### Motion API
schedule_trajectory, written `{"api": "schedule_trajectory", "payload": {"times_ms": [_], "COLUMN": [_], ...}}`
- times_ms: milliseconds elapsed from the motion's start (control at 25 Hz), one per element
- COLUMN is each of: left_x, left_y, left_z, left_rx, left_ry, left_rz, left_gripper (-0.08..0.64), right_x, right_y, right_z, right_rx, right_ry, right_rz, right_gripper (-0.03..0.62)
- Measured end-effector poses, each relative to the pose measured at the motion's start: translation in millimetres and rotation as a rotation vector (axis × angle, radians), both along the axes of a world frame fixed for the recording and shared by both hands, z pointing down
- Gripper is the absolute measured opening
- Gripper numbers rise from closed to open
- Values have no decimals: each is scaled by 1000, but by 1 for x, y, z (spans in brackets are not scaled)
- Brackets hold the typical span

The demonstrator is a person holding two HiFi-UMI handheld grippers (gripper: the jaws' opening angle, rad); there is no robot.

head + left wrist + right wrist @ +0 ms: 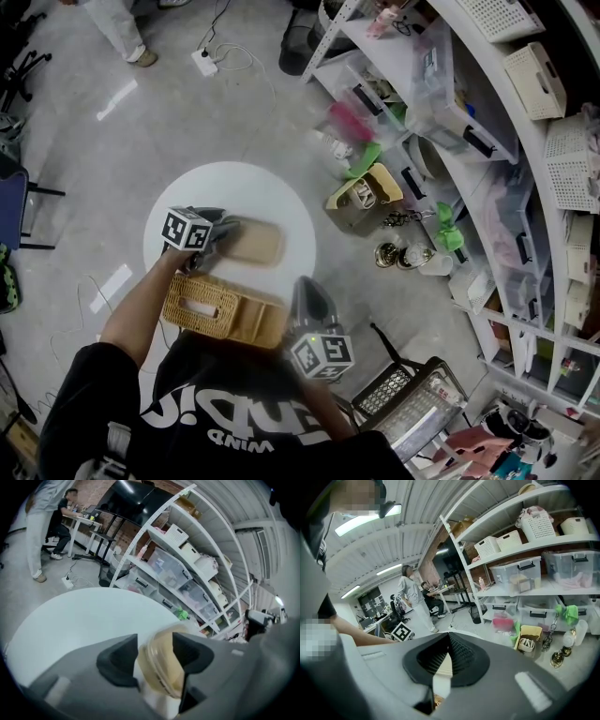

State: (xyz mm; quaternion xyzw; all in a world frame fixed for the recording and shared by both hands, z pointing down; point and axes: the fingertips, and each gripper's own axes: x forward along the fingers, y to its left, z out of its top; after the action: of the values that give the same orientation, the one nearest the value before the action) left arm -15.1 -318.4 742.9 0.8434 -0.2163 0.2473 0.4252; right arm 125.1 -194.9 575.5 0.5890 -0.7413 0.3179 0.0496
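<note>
Closest to me, my right gripper (305,289) hovers over the near-right edge of the round white table (262,187). Its jaws meet at the tips and have nothing between them. It sits just beside the right end of the wicker box (211,311), which lies along the table's near edge. I can't tell whether the two touch.

A little further in, my left gripper (223,234) is clamped on the rim of a tan container (255,242). In the left gripper view the translucent edge stands pinched between both pads. The container rests on the table near its middle, just beyond the wicker box and apart from it.

Past the table on the right, a yellow open box (364,195) sits on the floor with a green cloth (367,157) at its far side. Behind them, a white shelving rack (487,112) holds clear bins and white baskets. Furthest off, a power strip (204,62) lies on the grey floor.
</note>
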Motion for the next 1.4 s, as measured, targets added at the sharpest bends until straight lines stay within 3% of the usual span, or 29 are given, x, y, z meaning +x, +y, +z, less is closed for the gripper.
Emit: {"api": "schedule_trajectory", "payload": {"times_ms": [1400], "left_x": [-9], "left_y": [-2], "left_z": [-39], "left_rx": [172], "left_ry": [-100], "left_rz": [-31], "left_gripper": [106], "right_x": [1], "right_y": [18], "right_z": [-16], "right_rx": [29], "right_ry": [-7], "right_rz": [-9], "right_gripper": [-2]}}
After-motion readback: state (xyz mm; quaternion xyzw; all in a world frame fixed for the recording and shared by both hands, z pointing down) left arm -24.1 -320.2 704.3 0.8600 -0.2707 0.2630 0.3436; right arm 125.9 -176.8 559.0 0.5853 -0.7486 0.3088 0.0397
